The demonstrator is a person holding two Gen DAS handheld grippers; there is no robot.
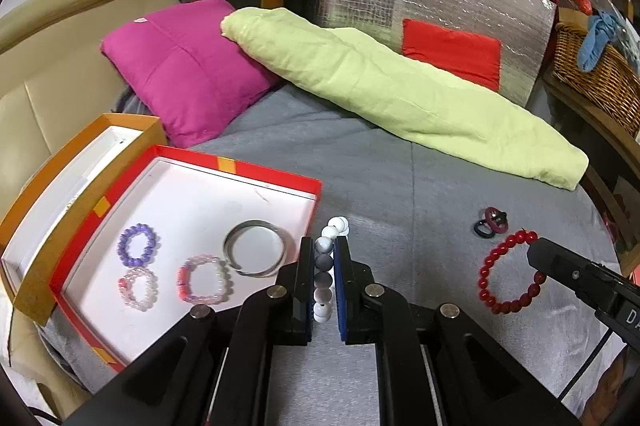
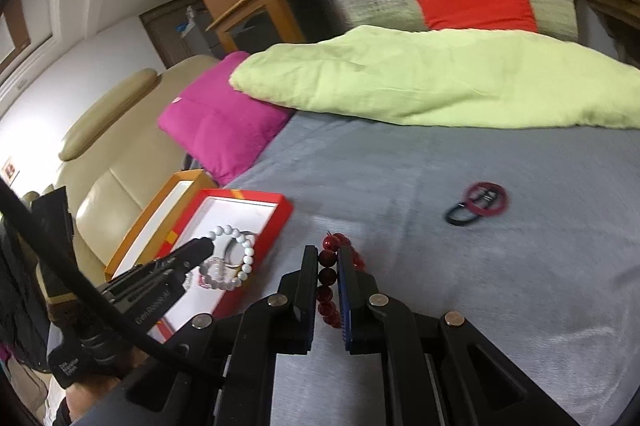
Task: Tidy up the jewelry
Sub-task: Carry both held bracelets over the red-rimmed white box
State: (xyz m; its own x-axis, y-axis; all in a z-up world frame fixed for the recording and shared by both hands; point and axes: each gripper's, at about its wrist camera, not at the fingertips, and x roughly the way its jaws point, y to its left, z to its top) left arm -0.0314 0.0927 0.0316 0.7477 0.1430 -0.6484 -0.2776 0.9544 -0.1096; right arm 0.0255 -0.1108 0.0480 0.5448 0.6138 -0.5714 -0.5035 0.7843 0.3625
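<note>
Bracelets are riding clamped in both tools because I am carrying them toward the red box (image 1: 276,173): my left gripper (image 1: 323,274) is pinching the white-and-grey bead bracelet (image 1: 326,266) edge-on between its pads, and my right gripper (image 2: 329,282) is squeezing the dark red bead bracelet (image 2: 330,278) the same way. The box, already holding a purple bracelet (image 1: 138,245), two pink ones and a silver bangle (image 1: 256,248), is sitting just left of the left tool, while two hair ties (image 2: 478,207) are lying ahead and right of the right tool.
</note>
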